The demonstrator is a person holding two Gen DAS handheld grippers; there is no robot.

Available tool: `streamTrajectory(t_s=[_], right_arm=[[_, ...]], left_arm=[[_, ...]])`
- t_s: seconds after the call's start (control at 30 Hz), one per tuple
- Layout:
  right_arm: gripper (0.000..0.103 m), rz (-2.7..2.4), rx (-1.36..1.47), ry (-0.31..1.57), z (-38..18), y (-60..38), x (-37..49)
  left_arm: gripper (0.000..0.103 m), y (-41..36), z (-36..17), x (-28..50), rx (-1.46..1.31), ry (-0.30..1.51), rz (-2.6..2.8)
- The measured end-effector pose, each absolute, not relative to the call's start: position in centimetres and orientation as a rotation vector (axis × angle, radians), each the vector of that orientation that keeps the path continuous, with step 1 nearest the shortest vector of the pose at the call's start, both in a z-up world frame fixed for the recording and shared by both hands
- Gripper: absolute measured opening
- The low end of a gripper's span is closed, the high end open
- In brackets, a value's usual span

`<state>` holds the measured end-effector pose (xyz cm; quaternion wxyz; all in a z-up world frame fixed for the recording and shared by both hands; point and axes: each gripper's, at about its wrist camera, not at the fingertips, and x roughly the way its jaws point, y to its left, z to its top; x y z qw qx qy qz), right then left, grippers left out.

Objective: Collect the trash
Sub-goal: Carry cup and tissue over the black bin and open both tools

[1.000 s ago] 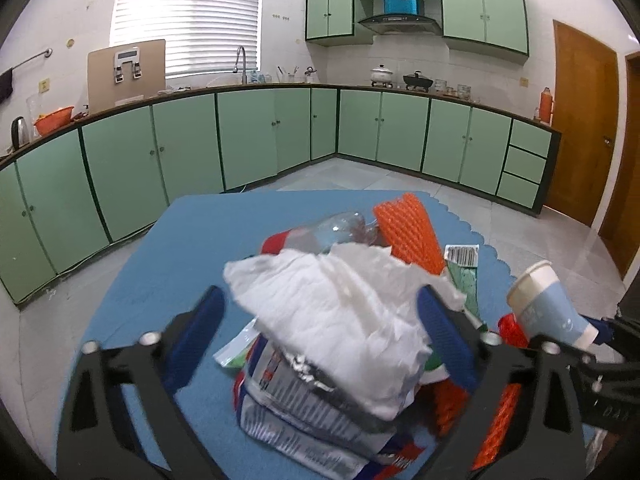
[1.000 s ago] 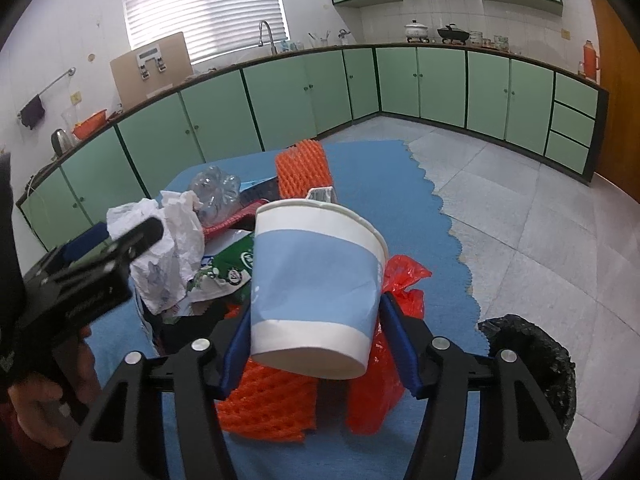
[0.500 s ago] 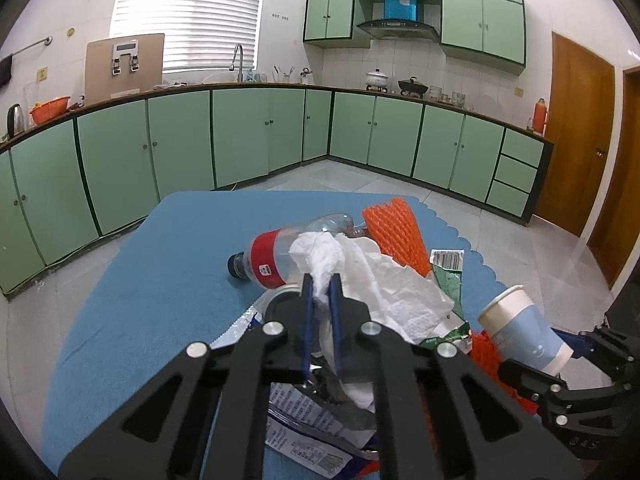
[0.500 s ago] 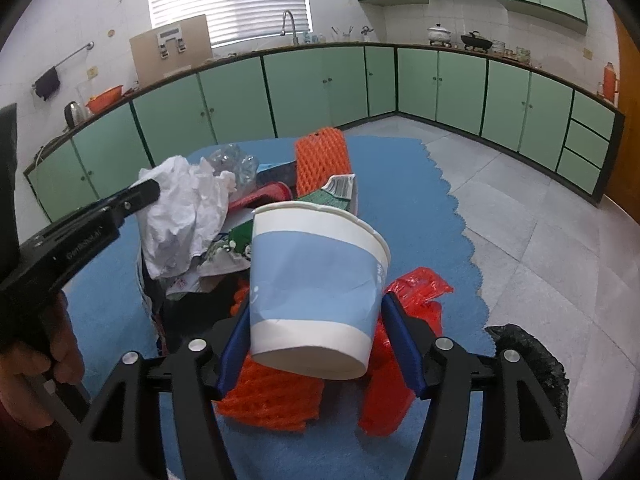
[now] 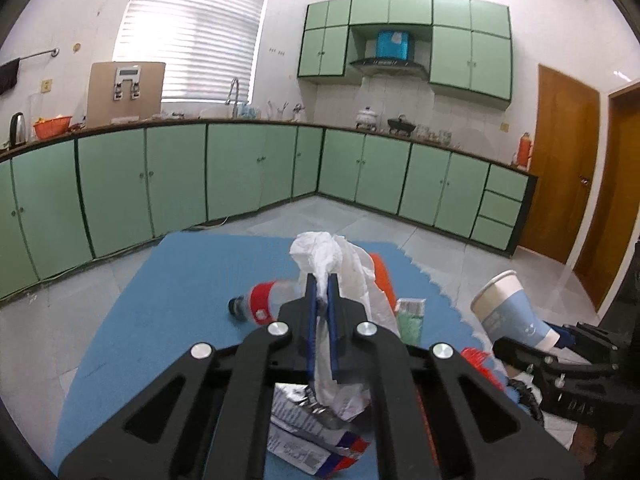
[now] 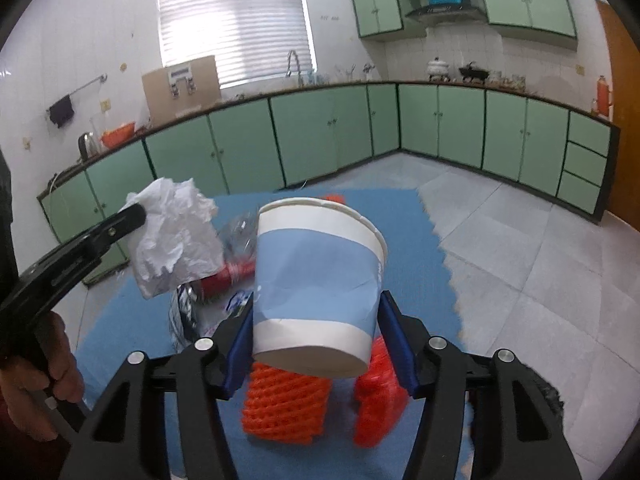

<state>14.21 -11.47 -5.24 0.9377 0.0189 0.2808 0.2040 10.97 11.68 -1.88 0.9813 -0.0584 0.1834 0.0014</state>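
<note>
My left gripper (image 5: 321, 300) is shut on a crumpled white tissue (image 5: 340, 264) and holds it above the blue mat (image 5: 168, 300); the tissue also shows in the right wrist view (image 6: 176, 240). My right gripper (image 6: 316, 328) is shut on a blue-and-white paper cup (image 6: 316, 280), held tilted above the trash pile; the cup also shows in the left wrist view (image 5: 508, 312). On the mat lie a plastic bottle with a red label (image 5: 260, 306), orange foam netting (image 6: 284, 404), a red plastic bag (image 6: 378, 404) and a foil wrapper (image 5: 308, 440).
A green packet (image 5: 410, 318) lies on the mat. A black trash bag (image 6: 548, 396) sits on the tiled floor at the right of the mat. Green kitchen cabinets (image 5: 240, 176) line the walls; a wooden door (image 5: 560, 168) stands at the right.
My left gripper closed on the white tissue and lifted it off the pile. My right gripper rose with the cup still in it.
</note>
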Motion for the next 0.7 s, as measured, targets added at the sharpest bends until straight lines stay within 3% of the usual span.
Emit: streamTrajectory(t_s=[0.3,0.7], right_arm=[[0.058,0.270,0.075,0.525,-2.9,-17.9,12.8],[0.058,0.045,0.128,0.556,-4.5,-27.1,10.4]], left_arm=[[0.004,6.8,0.0,9.9,-0.107,0.337,-0.142],[0.003,-5.6,-2.5,11.7,-0.082,0.398,-0.410]])
